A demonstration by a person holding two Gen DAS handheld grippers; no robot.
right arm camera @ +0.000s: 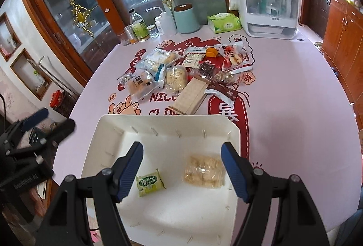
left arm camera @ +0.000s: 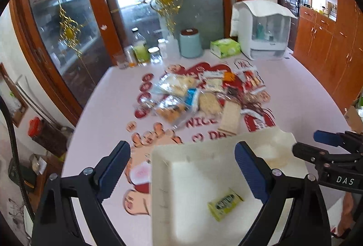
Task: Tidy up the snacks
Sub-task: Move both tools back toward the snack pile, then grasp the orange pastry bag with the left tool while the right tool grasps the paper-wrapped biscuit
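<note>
A white bin [right arm camera: 158, 132] sits at the near edge of the pink table. It holds a small green snack packet [right arm camera: 150, 182] and a clear bag of pale puffed snacks [right arm camera: 203, 172]. The bin [left arm camera: 163, 155] and green packet [left arm camera: 224, 204] also show in the left wrist view. A heap of snack packets [right arm camera: 181, 71] lies mid-table beyond the bin, with a long beige cracker pack [right arm camera: 189, 97] nearest it. My right gripper [right arm camera: 182, 170] is open and empty above the bin. My left gripper [left arm camera: 182, 168] is open and empty over the bin's left part.
At the table's far edge stand bottles and jars [right arm camera: 140, 28], a teal canister [right arm camera: 185, 18], a green tissue pack [right arm camera: 223, 23] and a white covered rack [right arm camera: 267, 7]. Glass doors stand behind. Wooden cabinets [left arm camera: 329, 41] stand at the right.
</note>
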